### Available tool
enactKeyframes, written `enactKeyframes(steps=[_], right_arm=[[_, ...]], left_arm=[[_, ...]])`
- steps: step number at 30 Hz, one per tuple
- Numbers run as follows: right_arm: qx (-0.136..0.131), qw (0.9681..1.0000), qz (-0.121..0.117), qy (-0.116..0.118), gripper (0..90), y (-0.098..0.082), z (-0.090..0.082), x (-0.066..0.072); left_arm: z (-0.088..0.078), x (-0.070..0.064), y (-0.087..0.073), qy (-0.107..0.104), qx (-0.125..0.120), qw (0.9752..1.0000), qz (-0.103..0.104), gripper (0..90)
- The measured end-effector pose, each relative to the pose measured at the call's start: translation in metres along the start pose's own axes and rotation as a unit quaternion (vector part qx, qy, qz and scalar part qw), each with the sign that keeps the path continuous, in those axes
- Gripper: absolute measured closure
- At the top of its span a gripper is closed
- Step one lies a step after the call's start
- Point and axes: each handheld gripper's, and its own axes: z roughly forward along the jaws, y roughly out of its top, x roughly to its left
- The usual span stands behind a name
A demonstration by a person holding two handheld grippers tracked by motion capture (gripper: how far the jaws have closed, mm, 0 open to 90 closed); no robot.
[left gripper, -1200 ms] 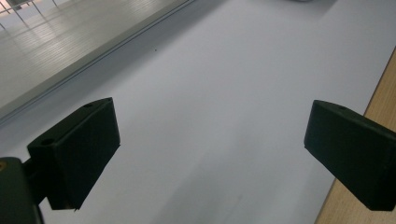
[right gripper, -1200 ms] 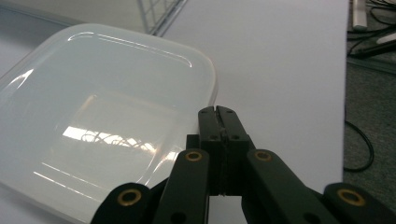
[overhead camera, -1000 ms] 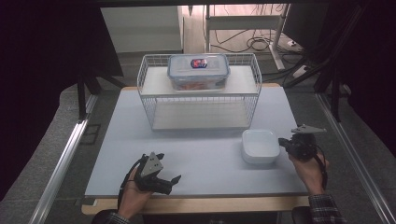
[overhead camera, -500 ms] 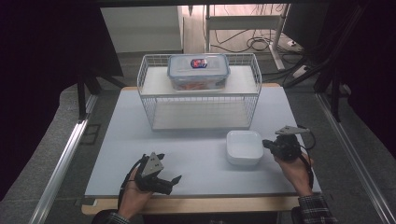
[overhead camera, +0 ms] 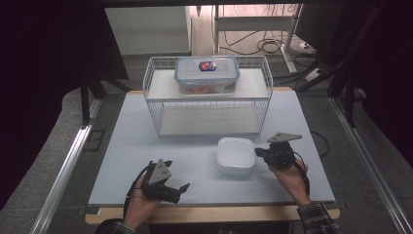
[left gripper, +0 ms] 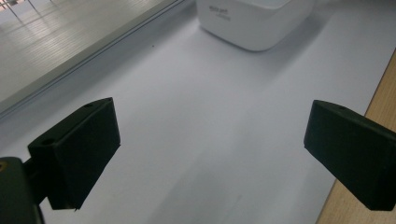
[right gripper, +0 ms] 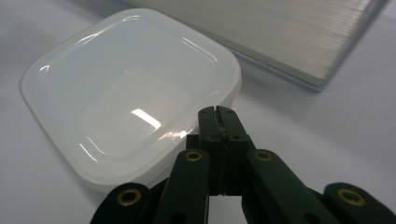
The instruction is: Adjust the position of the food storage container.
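I have a gripper in each hand, low at the near edge of the table (overhead camera: 146, 122). My left gripper (overhead camera: 176, 190) sits by the near left corner, and it has not moved. Its jaws are wide apart with nothing between them, just bare table. My right gripper (overhead camera: 259, 153) is near the right edge, and its jaws are pressed tight together. Their tip sits over the rim of the white dish (overhead camera: 235, 155), and I cannot tell if it grips the rim or just pushes on it. A second ago the dish was further toward the right edge. Now the dish and my right gripper have both slid left, toward the middle of the table. So I think I am moving the dish across the table, and it is now just in front of the wire rack (overhead camera: 208, 100). The dish is right side up and has nothing in it. In the left gripper view there is small grey writing on the side of the dish (left gripper: 252, 21), but it is too small to read. Further back, the rack stands at the far edge of the table. On its top shelf sits a clear box (overhead camera: 207, 74) with a blue-rimmed lid. The lid has a red and blue sticker (overhead camera: 207, 65), and I cannot read it.
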Motion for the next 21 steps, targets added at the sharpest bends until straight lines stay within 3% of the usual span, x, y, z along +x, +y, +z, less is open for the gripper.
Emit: enactKeyframes(steps=[13,21], right_arm=[[-0.002,0.9992,-0.019,0.034,89.7,0.018,0.027,0.027],[-0.005,0.9988,-0.025,0.041,89.7,0.025,0.039,0.036]], left_arm=[[0.001,-0.001,0.001,-0.002,0.005,1.0,0.001,3.5],[0.001,-0.001,0.001,-0.005,0.007,1.0,-0.001,3.7]])
